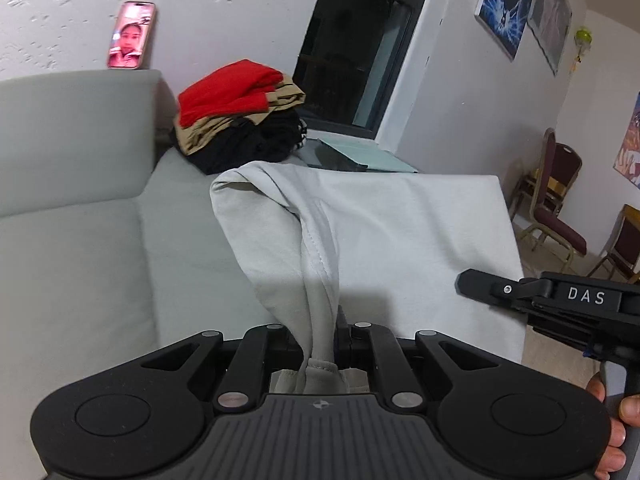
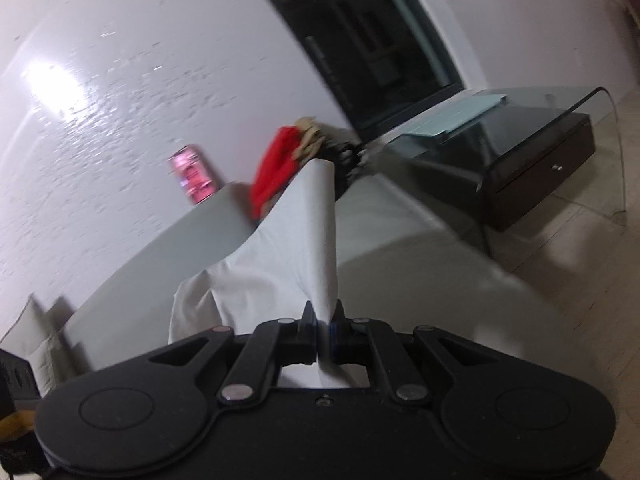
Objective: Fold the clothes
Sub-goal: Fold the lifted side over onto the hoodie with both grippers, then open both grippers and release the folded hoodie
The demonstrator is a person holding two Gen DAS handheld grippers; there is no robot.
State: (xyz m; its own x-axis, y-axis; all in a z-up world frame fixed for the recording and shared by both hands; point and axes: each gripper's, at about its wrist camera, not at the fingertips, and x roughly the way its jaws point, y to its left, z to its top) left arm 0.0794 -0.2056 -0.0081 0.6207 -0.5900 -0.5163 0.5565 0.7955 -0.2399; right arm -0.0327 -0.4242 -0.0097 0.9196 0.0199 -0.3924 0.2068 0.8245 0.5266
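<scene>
A pale grey garment lies spread over the sofa seat, with one bunched edge rising toward me. My left gripper is shut on that bunched edge. The right gripper shows in the left wrist view at the right, over the garment's near right part, held by a hand. In the right wrist view my right gripper is shut on a lifted fold of the same pale garment, which stretches up and away from the sofa.
A stack of folded clothes, red on tan on black, sits at the sofa's far end. A pink phone leans on the wall above the backrest. A glass side table with a dark box stands beyond. Chairs stand at the right.
</scene>
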